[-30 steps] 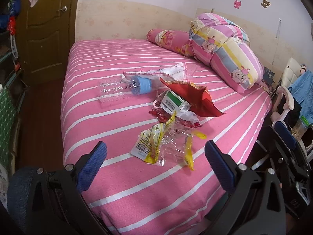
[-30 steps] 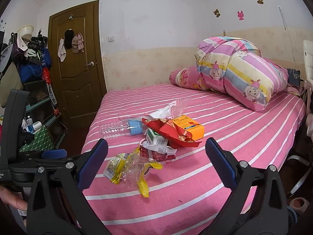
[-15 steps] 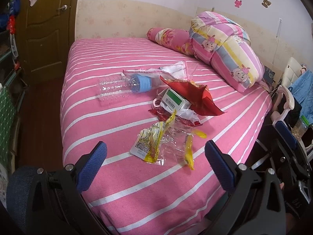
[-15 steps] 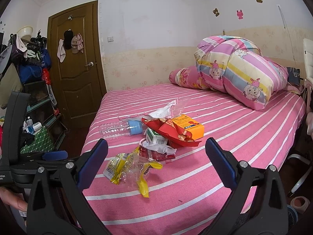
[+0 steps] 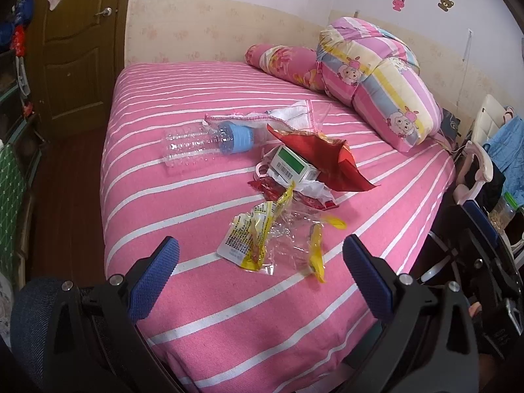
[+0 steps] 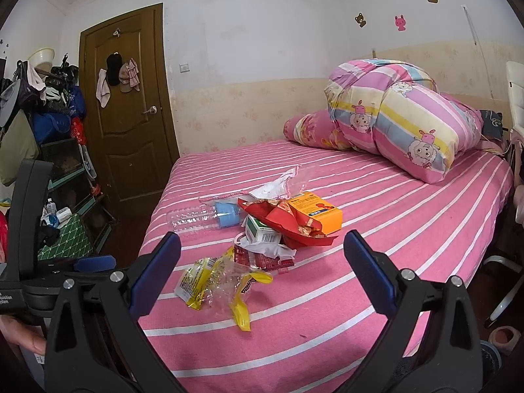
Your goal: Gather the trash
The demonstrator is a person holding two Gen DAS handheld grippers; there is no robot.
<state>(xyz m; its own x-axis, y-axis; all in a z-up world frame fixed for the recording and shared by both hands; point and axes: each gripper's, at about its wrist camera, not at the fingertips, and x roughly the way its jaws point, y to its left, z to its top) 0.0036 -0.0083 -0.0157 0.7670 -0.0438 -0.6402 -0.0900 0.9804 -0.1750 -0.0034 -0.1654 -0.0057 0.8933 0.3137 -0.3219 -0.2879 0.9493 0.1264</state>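
Observation:
Trash lies in a heap in the middle of the pink striped bed [image 5: 196, 311] [image 6: 376, 278]. Nearest is a clear and yellow wrapper [image 5: 271, 242] [image 6: 219, 278]. Behind it lie a green and white box [image 5: 291, 163] [image 6: 262, 231], a red foil bag [image 5: 330, 157] [image 6: 288, 219], an orange box [image 6: 316, 214], white crumpled plastic [image 5: 294, 114] and a clear bottle with a blue label [image 5: 209, 142] [image 6: 204, 217]. My left gripper [image 5: 260, 255] stands open over the bed's near edge, short of the wrapper. My right gripper [image 6: 262, 249] is open too, empty, facing the heap.
A folded striped quilt [image 5: 376, 78] [image 6: 402, 121] and a pink pillow [image 5: 285, 62] lie at the head of the bed. A brown door [image 6: 127, 114] stands at left beside cluttered shelves [image 6: 49, 150]. A chair with clothes [image 5: 491, 150] sits right of the bed.
Both views have shifted only a little; the trash heap and both open grippers stay as they were.

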